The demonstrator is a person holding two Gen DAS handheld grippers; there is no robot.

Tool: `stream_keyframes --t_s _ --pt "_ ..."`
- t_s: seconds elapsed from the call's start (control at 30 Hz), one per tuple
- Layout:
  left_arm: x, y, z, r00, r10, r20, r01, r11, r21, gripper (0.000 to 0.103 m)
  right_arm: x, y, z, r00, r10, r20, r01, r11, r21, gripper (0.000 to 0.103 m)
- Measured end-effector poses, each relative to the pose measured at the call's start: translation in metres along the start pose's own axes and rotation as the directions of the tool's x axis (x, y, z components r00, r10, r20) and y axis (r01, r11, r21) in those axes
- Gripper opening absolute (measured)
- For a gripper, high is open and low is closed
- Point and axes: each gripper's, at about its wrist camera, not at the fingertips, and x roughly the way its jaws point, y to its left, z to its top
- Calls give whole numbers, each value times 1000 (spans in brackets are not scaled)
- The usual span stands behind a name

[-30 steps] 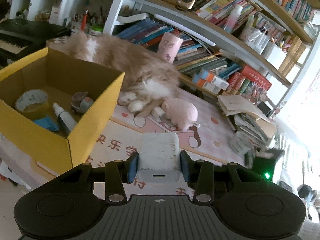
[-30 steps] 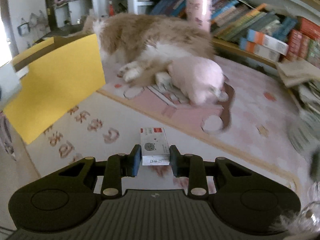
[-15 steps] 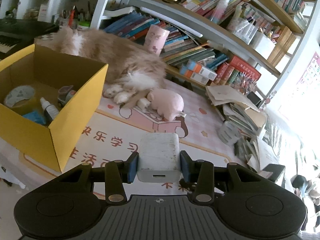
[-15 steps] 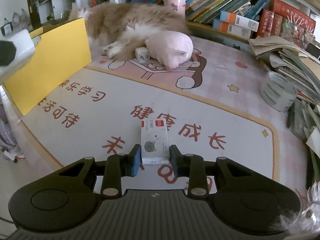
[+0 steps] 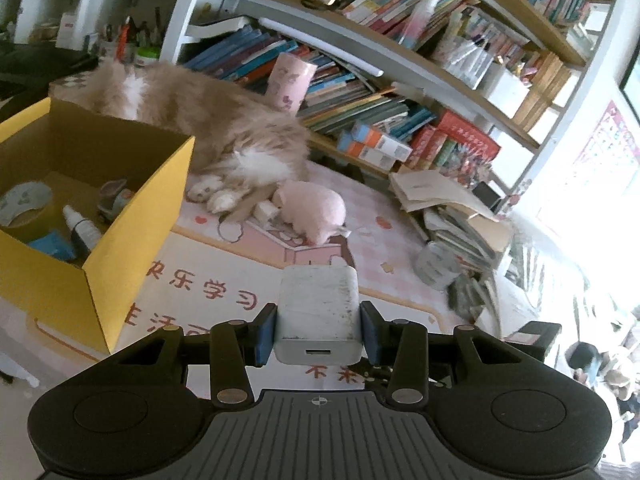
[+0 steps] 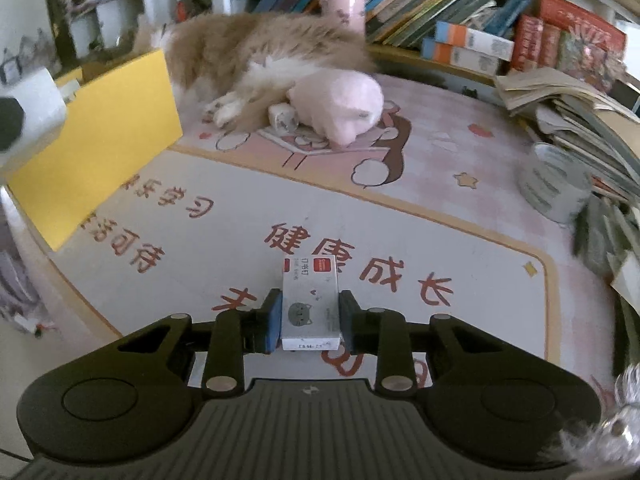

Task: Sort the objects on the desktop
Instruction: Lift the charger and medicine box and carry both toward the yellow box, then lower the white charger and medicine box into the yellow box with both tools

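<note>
The left gripper (image 5: 318,326) pinches a white charger (image 5: 318,312) above the printed desk mat (image 5: 224,256), right of the yellow box (image 5: 132,224). The right gripper (image 6: 308,322) clamps a small white staple box (image 6: 311,304) over the same mat. Inside the yellow box, a tape roll (image 5: 24,204) is cut off at the frame edge; a fluffy cat (image 5: 224,132) lies behind, its head hidden from view.

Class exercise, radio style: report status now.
Left claw shut on white charger. Right claw shut on small box. Yellow box left; cat lies behind it.
</note>
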Motion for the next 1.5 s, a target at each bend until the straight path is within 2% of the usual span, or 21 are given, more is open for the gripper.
stream_keyframes --t_s 0.43,0.77,1.13,1.27,1.5 --pt "-23 20 2 988 -153 -19 154 987 55 42 -85 24 3 993 -64 100 46 984 173 27" --pt "-63 62 -3 977 -211 -33 213 974 72 42 -117 86 -7 986 -119 117 91 971 221 27" --pt "-103 116 -16 977 -204 -52 208 975 74 42 -131 172 -25 988 -107 114 83 978 192 27" --pt "-118 135 -25 983 -178 -46 181 980 87 42 -132 198 -30 990 -91 104 71 980 185 27" --pt "-140 168 -33 991 -124 -38 126 991 45 42 -128 241 -32 995 -28 99 15 992 128 27"
